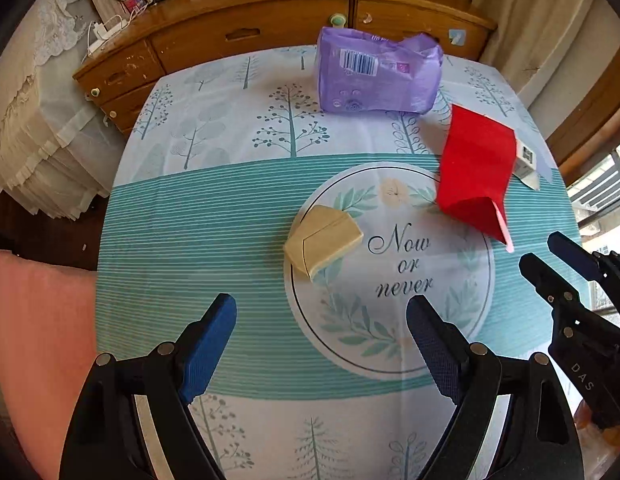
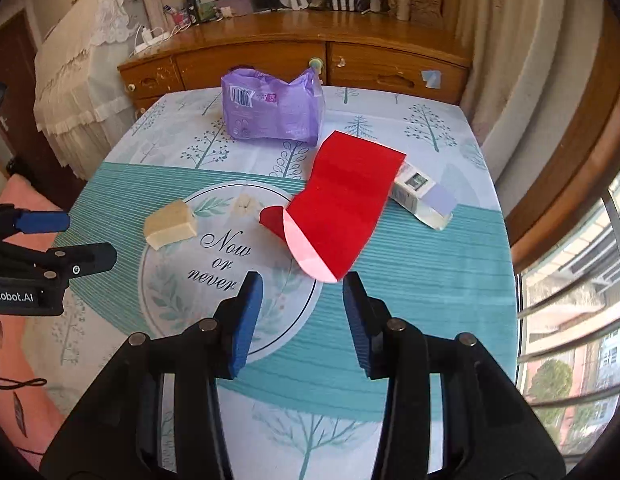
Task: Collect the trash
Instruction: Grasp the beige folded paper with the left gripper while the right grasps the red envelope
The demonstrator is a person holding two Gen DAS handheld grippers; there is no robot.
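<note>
Four pieces of trash lie on a patterned tablecloth (image 1: 197, 216) (image 2: 430, 264). A purple plastic package (image 1: 374, 72) (image 2: 273, 108) stands at the far side. A curled red paper sheet (image 1: 476, 168) (image 2: 342, 204) lies right of centre, partly over a small white carton (image 1: 526, 158) (image 2: 424, 194). A beige folded card box (image 1: 322, 240) (image 2: 169, 224) rests near the printed circle. My left gripper (image 1: 322, 320) (image 2: 87, 240) hangs open above the near side, empty. My right gripper (image 2: 303, 292) (image 1: 546, 250) is open just short of the red sheet's near edge, empty.
A wooden dresser (image 1: 245, 32) (image 2: 269, 52) with clutter stands behind the table. Lace-covered furniture (image 1: 33, 120) is at the left, a pink cushion (image 1: 37, 340) at the near left, curtains (image 2: 510, 60) and a barred window (image 2: 570, 320) at the right.
</note>
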